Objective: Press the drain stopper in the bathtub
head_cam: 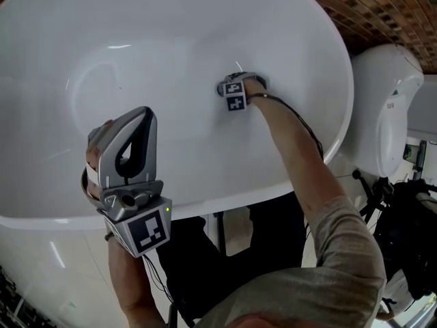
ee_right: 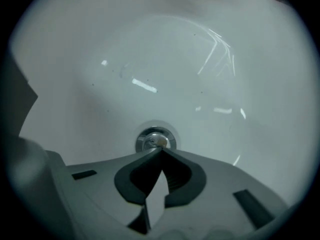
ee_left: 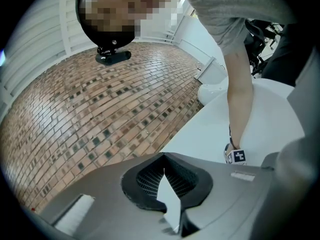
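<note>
The round chrome drain stopper [ee_right: 155, 139] sits in the floor of the white bathtub [head_cam: 171, 39]. My right gripper [ee_right: 161, 150] is shut, its joined tips right at the stopper's near edge. From the head view the right gripper [head_cam: 235, 94] reaches deep into the tub at arm's length and hides the stopper. My left gripper [head_cam: 126, 149] is held up over the tub's near rim, shut and empty. In the left gripper view its tips [ee_left: 163, 156] meet and point up toward a brick wall.
A brick wall [ee_left: 95, 114] stands behind the tub. A white toilet [head_cam: 386, 108] stands at the right, with dark tripod gear [head_cam: 403, 217] beside it. The tub's near rim [head_cam: 205, 203] runs just before my legs.
</note>
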A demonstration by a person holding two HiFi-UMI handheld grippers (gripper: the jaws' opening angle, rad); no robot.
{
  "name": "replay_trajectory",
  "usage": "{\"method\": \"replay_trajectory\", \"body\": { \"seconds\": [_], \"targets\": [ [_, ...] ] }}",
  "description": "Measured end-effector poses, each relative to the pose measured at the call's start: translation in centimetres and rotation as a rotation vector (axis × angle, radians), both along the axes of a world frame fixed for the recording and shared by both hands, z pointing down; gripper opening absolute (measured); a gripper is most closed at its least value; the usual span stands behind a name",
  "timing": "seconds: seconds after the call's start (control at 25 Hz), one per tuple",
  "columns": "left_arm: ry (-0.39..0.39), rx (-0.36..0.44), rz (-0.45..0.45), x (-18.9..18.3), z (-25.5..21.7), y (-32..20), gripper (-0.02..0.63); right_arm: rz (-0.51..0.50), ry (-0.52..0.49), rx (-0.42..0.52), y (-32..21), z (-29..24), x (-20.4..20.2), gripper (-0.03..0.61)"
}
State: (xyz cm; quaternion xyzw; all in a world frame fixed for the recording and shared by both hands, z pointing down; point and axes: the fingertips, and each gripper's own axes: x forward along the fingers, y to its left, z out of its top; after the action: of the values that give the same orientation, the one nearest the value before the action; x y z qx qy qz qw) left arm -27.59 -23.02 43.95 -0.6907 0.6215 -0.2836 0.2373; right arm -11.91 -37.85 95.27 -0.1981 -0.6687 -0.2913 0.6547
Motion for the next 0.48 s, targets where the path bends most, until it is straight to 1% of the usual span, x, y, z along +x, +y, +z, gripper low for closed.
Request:
{"method": "replay_trajectory", "body": {
  "seconds": [0.04, 0.08, 0.12, 0.2, 0.28, 0.36, 0.44, 0.48],
  "targets": [
    [-0.002, 0.007, 0.001, -0.1, -0.1, -0.2, -0.008, 0.018, -0.010, 0.011, -1.0, -1.5, -0.5, 0.002],
    [-0.006, 0.011, 0.002, -0.3, 0.1, -0.2, -0.008, 0.031, -0.041, 0.033, -2.1, -3.6, -1.4, 0.000],
    [-0.007, 0.009, 0.002, -0.4, 0.4, -0.1, -0.008, 0.056, -0.094, 0.051, -3.0, -6.1, -2.4, 0.000],
    [-0.004, 0.000, 0.001, -0.6, 1.2, 0.1, -0.008, 0.164, -0.247, 0.042, -3.8, -12.3, -4.0, 0.000],
    [0.007, -0.004, -0.002, -0.7, 1.6, 0.3, -0.008, 0.279, -0.443, -0.017, -3.3, -20.0, -4.9, 0.000],
    [0.022, -0.002, -0.008, -0.7, 1.5, 0.8, -0.008, 0.362, -0.672, -0.105, -1.0, -29.3, -4.7, 0.000],
    [0.049, 0.020, -0.016, -0.8, 0.9, 1.8, -0.006, 0.449, -0.900, -0.197, 2.1, -39.4, -2.9, 0.000],
    [0.069, 0.051, -0.015, -0.9, 0.2, 2.1, -0.006, 0.490, -1.004, -0.231, 3.4, -44.1, -1.3, 0.000]
  ]
}}
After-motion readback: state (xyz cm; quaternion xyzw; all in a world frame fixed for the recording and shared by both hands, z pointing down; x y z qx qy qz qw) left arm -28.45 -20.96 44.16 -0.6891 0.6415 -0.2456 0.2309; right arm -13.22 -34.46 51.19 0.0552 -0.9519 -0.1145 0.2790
